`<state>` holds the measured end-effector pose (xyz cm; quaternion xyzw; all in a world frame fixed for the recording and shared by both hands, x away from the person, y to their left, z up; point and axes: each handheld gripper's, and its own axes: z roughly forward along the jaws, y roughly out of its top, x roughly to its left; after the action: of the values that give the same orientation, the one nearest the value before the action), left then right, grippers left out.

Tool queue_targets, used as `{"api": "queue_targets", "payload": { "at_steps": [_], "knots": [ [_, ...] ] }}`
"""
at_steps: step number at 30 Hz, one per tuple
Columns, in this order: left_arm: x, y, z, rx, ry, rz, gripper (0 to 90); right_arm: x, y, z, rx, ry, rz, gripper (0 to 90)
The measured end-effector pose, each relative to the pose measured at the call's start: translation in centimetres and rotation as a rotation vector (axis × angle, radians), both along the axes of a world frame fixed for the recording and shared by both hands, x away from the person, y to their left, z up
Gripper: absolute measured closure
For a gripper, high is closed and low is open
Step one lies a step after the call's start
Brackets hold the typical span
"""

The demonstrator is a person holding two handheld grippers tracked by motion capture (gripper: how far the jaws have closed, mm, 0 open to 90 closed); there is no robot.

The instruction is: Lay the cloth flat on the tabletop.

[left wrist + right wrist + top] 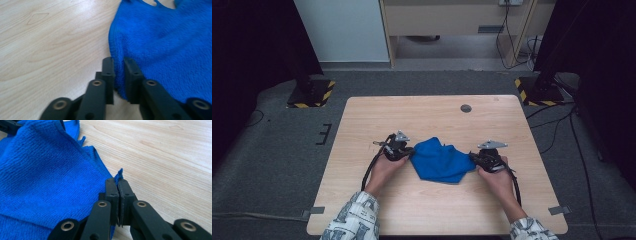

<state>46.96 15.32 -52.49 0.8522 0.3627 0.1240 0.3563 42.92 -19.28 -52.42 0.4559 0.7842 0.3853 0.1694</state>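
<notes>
Now the left gripper (408,152) seems clamped on the blue cloth (439,161) at its 9 o'clock edge, the right gripper (474,158) pinching its 3 o'clock corner, likely ready to lift from the desk (422,115) together.

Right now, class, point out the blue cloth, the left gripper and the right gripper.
blue cloth (439,161): high view, middle of its top surface.
left gripper (118,65): left gripper view, between its fingertips, at the cloth's edge.
right gripper (117,184): right gripper view, between its closed fingertips, on the cloth's corner.
</notes>
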Motion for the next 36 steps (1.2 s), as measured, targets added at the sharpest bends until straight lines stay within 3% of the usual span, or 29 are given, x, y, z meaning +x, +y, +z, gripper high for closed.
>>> {"api": "queue_targets", "payload": {
  "at_steps": [3, 8, 16, 24, 25, 28, 31, 36],
  "knots": [
    [-0.7, 0.3, 0.1, 0.011, -0.002, -0.001, 83.1, 0.0, 0.1, 0.1, 0.003, -0.001, 0.006, 88.5],
    [-4.0, 2.0, 0.3, 0.035, 0.003, 0.034, 83.2, -0.2, 0.6, 0.3, 0.020, -0.018, 0.032, 88.5],
    [-7.6, 4.2, 0.9, 0.013, 0.006, 0.084, 83.8, -0.5, 1.4, 0.6, 0.037, -0.031, 0.067, 88.5],
    [-9.6, 4.6, 0.8, 0.024, 0.015, 0.058, 82.9, -0.5, 1.2, 0.6, 0.025, -0.021, 0.059, 88.7],
    [-9.6, 4.6, 0.8, 0.024, 0.015, 0.058, 80.5, -0.5, 1.2, 0.6, 0.025, -0.021, 0.059, 88.7],
    [-9.6, 4.6, 1.1, -0.019, -0.015, 0.094, 59.5, -0.5, 1.3, 0.6, 0.035, -0.023, 0.070, 88.5],
    [-9.5, 4.4, 1.4, -0.025, -0.040, 0.106, 44.9, -0.6, 1.3, 0.6, 0.039, -0.024, 0.071, 88.3],
    [-8.3, 3.9, 2.2, -0.055, -0.082, 0.104, 38.3, -0.6, 1.4, 0.7, 0.041, -0.030, 0.078, 88.3]
  ]
}}
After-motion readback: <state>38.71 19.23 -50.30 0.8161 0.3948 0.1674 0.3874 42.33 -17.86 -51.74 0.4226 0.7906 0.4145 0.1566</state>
